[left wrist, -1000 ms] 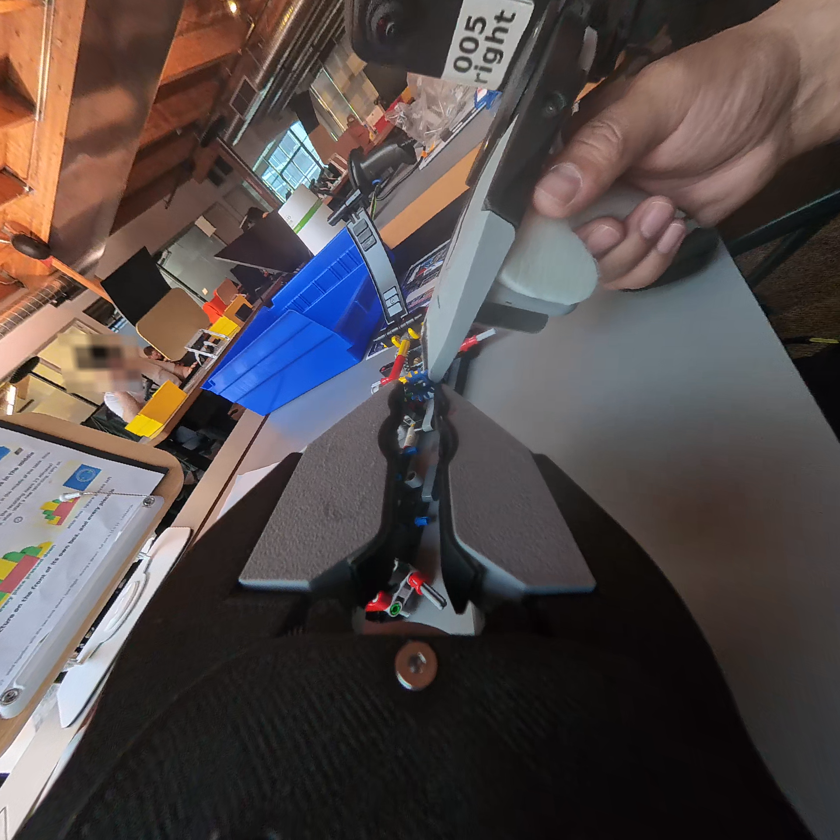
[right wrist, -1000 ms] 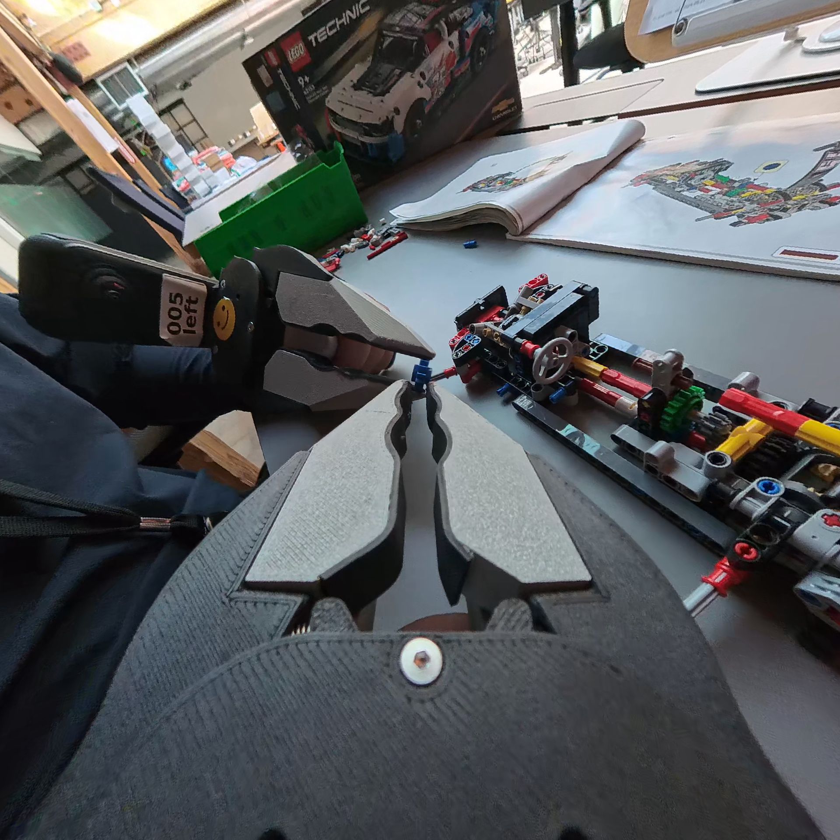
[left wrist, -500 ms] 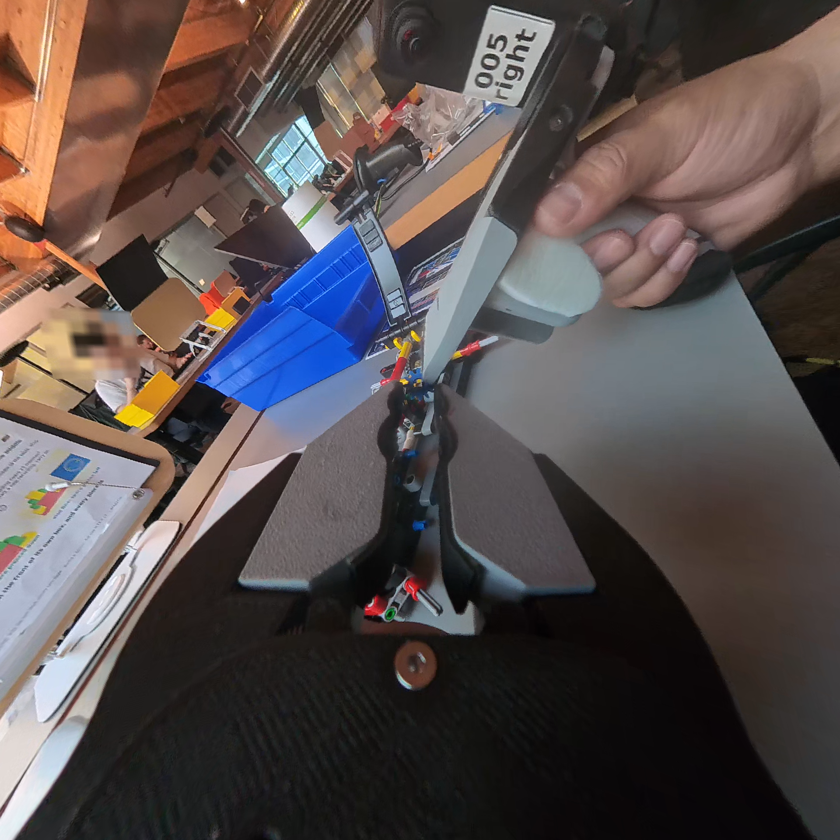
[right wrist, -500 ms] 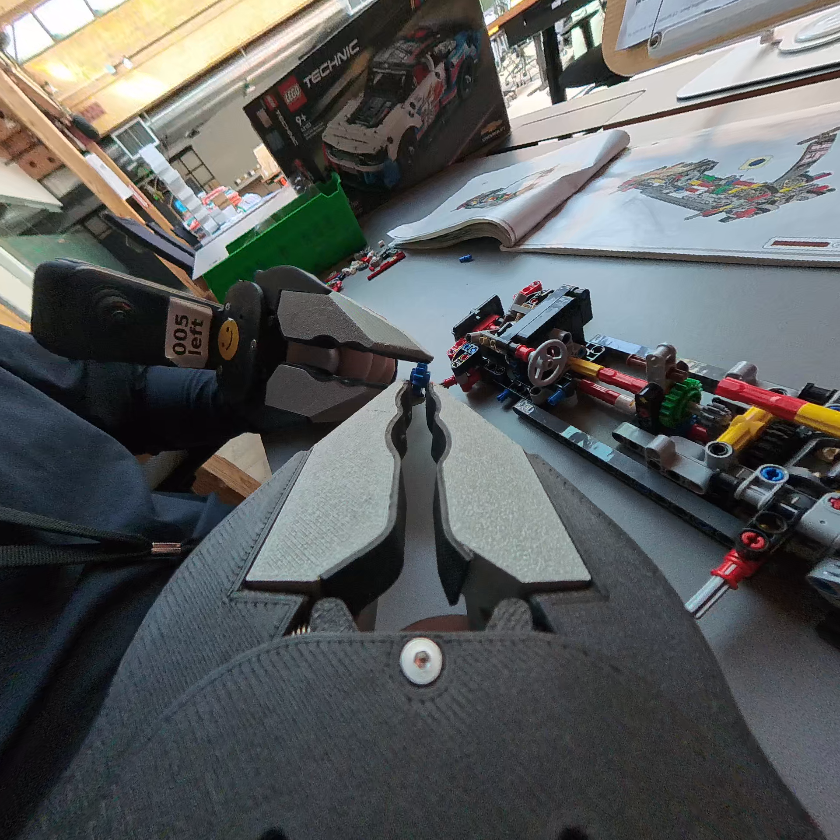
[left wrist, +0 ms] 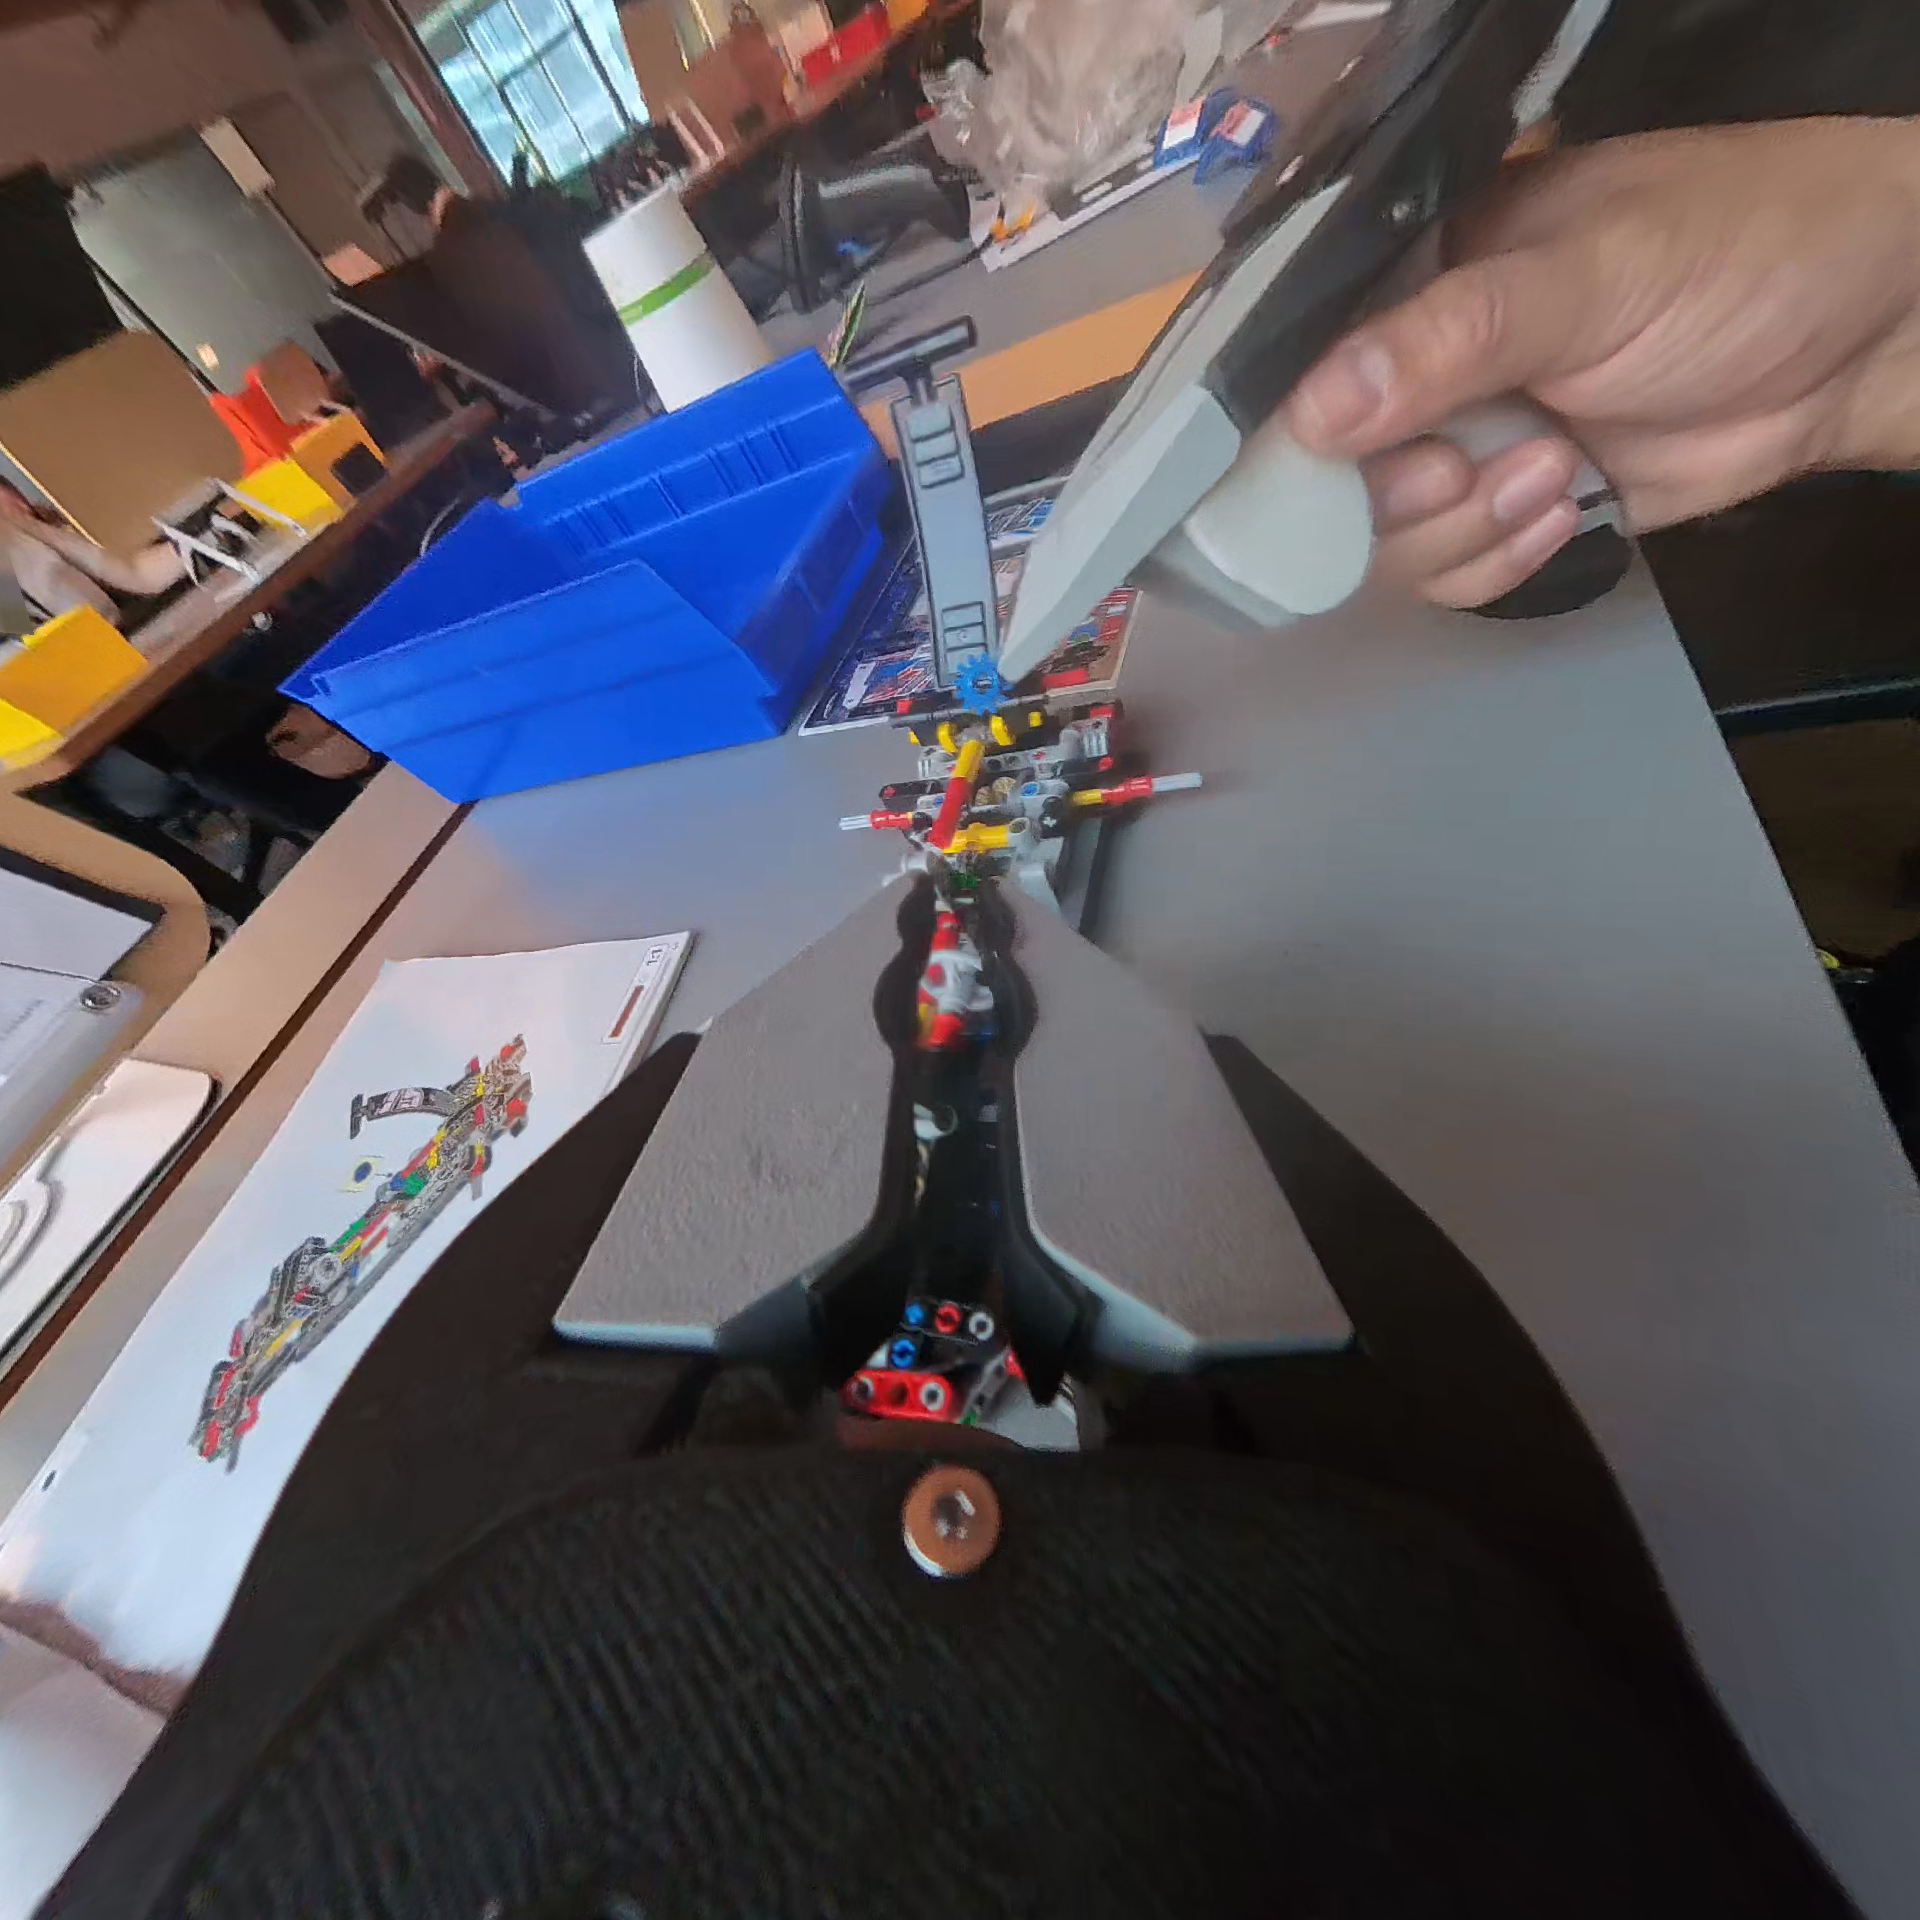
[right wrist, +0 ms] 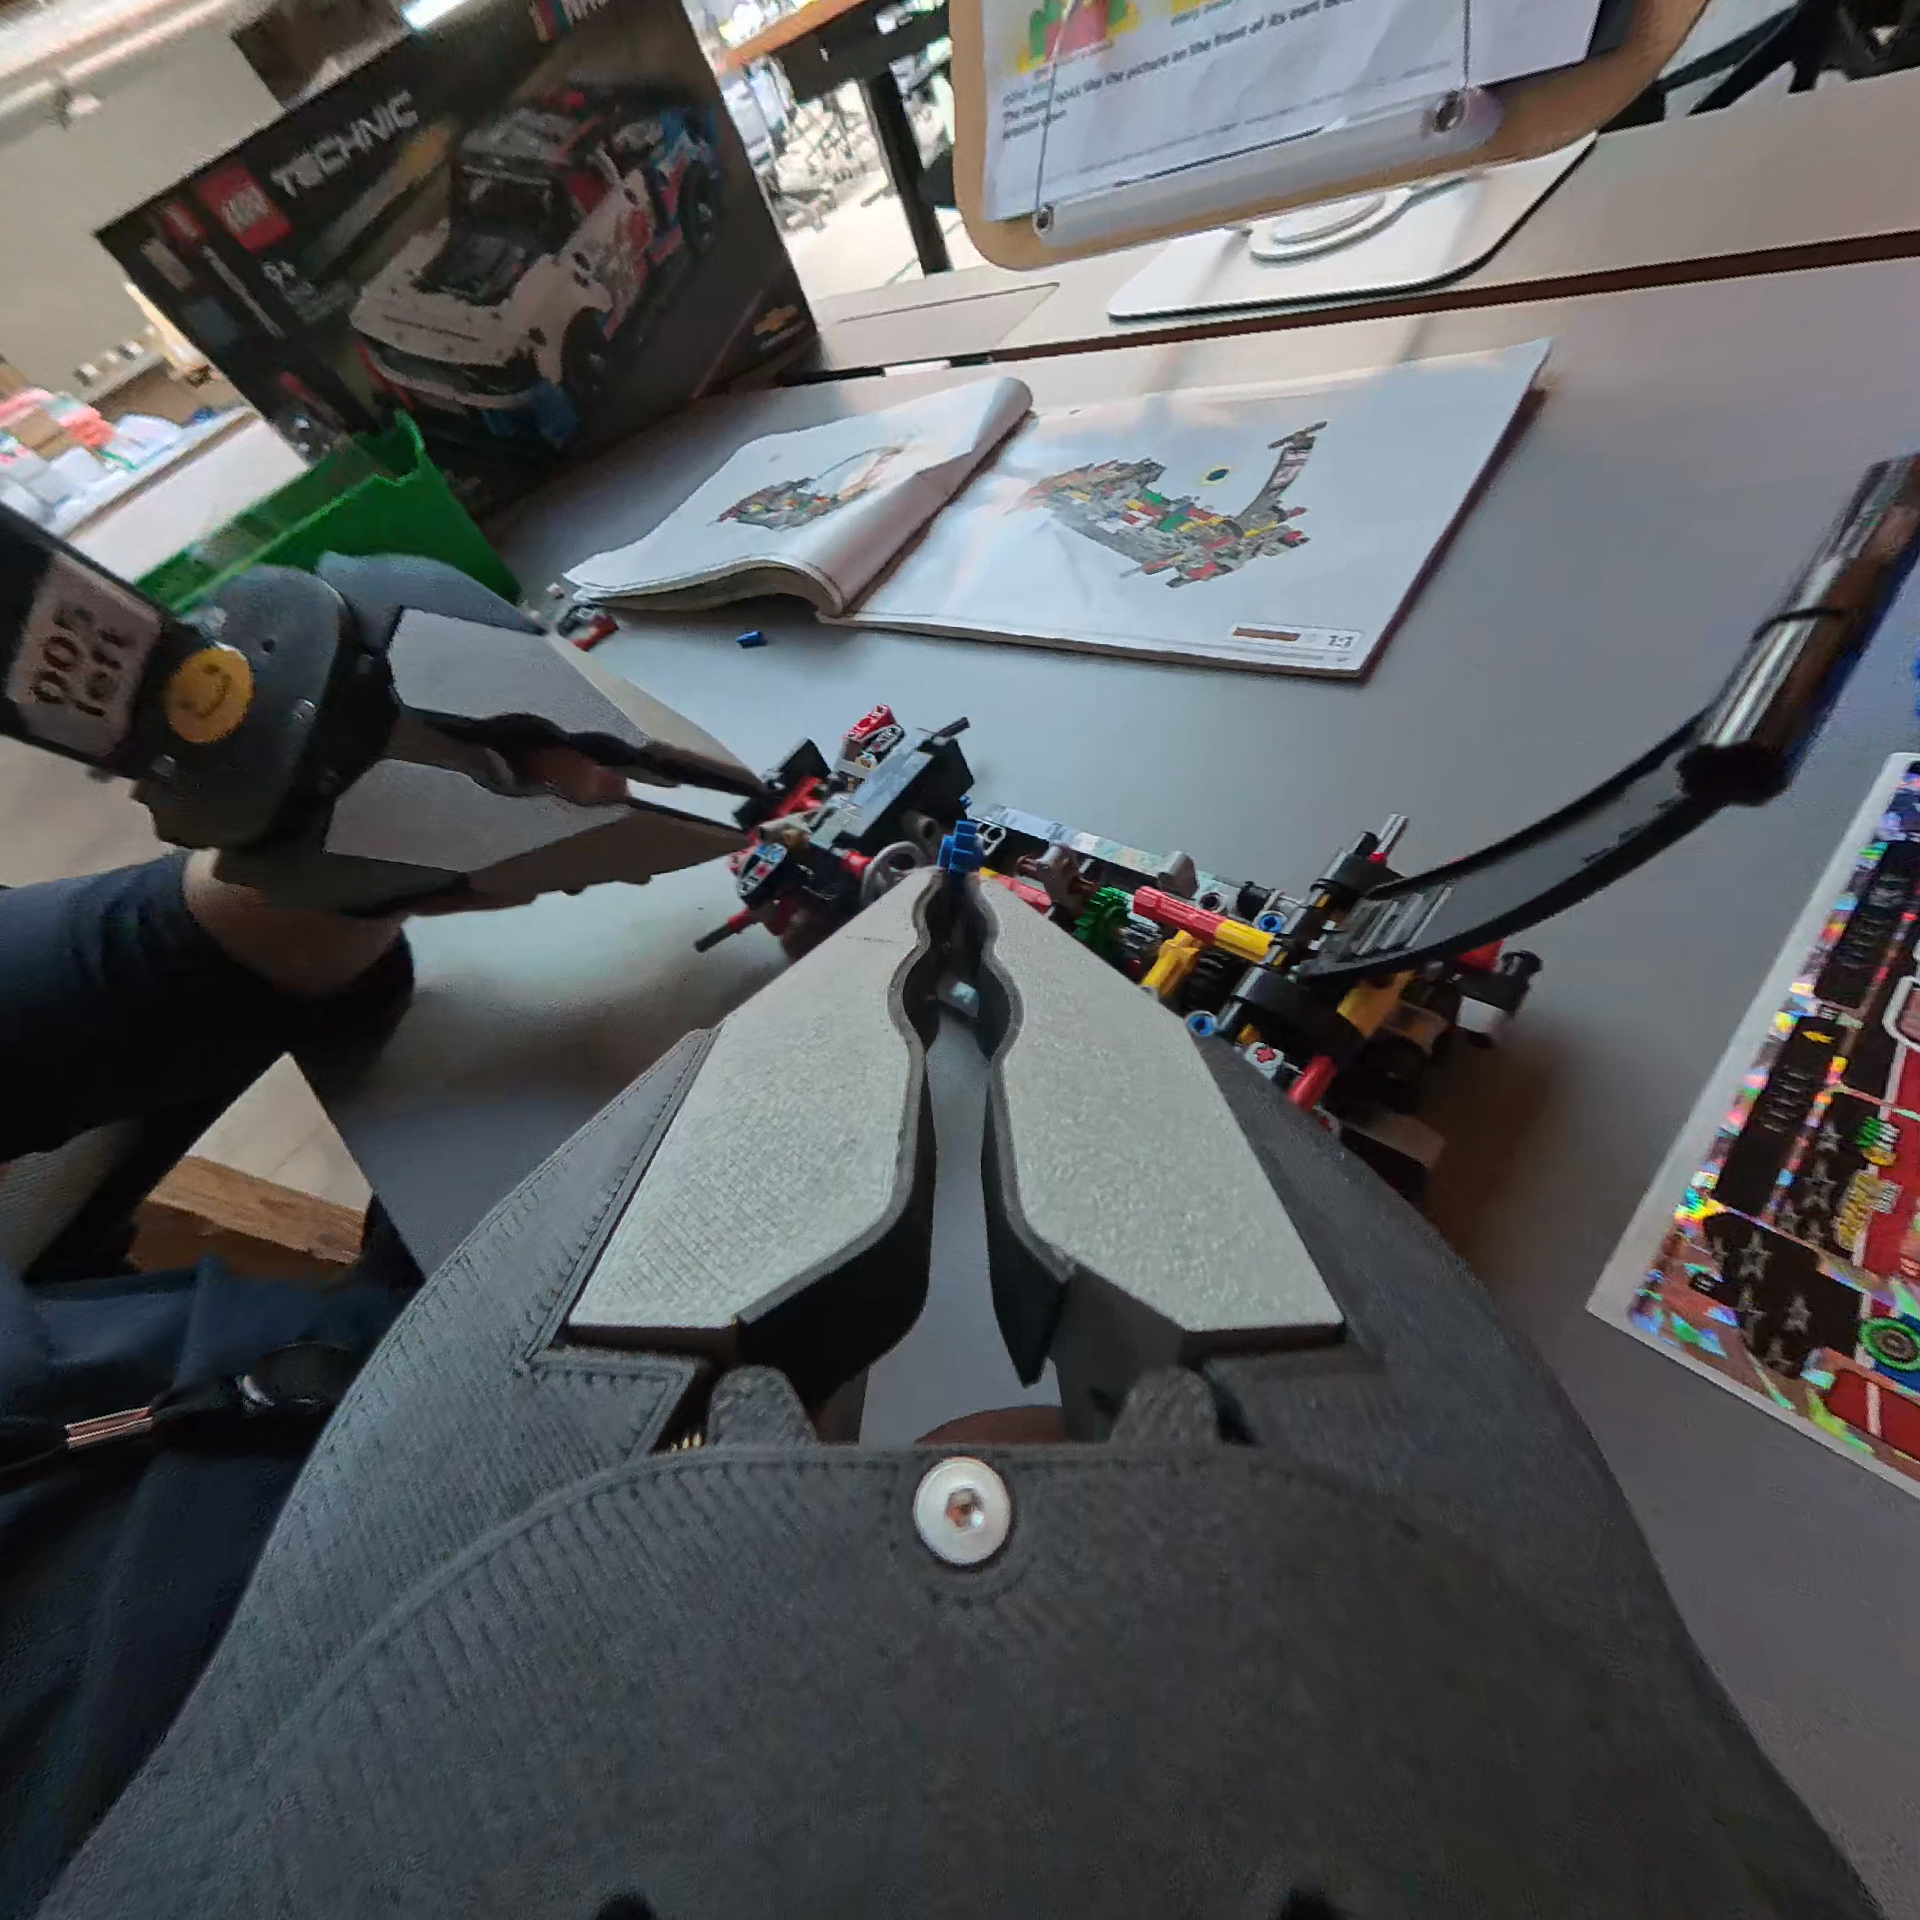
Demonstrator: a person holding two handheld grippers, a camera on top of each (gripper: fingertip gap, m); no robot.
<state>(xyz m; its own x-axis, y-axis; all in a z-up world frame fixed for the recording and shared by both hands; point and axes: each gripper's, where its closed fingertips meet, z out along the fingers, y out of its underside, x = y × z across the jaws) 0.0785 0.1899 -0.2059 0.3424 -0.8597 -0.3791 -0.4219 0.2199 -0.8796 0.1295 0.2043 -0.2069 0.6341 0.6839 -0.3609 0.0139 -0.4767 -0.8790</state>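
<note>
- Left wrist view: the left tongs (left wrist: 957,904) stand nearly closed over the near end of a brick-built chassis (left wrist: 992,790) that lies on the grey table (left wrist: 1403,935); the right wrist view shows their tips (right wrist: 727,800) clamped on the chassis' black front end.
- At 12 o'clock of the chassis in this view, the right tongs (left wrist: 1013,665) come down from 1 o'clock, held by a hand (left wrist: 1662,343), with a small blue gear (left wrist: 979,686) pinched at their tip.
- Right wrist view: the right tongs (right wrist: 957,883) are closed, and the blue gear (right wrist: 958,844) sticks out from between their tips, just above the chassis (right wrist: 1195,925).
- A long, curved black panel (right wrist: 1662,790) rises from the chassis' far end toward 2 o'clock.
- An open instruction booklet (right wrist: 1143,520) lies at 12 o'clock of the chassis; a boxed set (right wrist: 468,229) and a green bin (right wrist: 312,509) stand at 10 o'clock.
- A shiny sticker sheet (right wrist: 1808,1122) lies at 3 o'clock on the table.
- A blue bin (left wrist: 623,582) stands at 10 o'clock of the chassis in the left wrist view.
</note>
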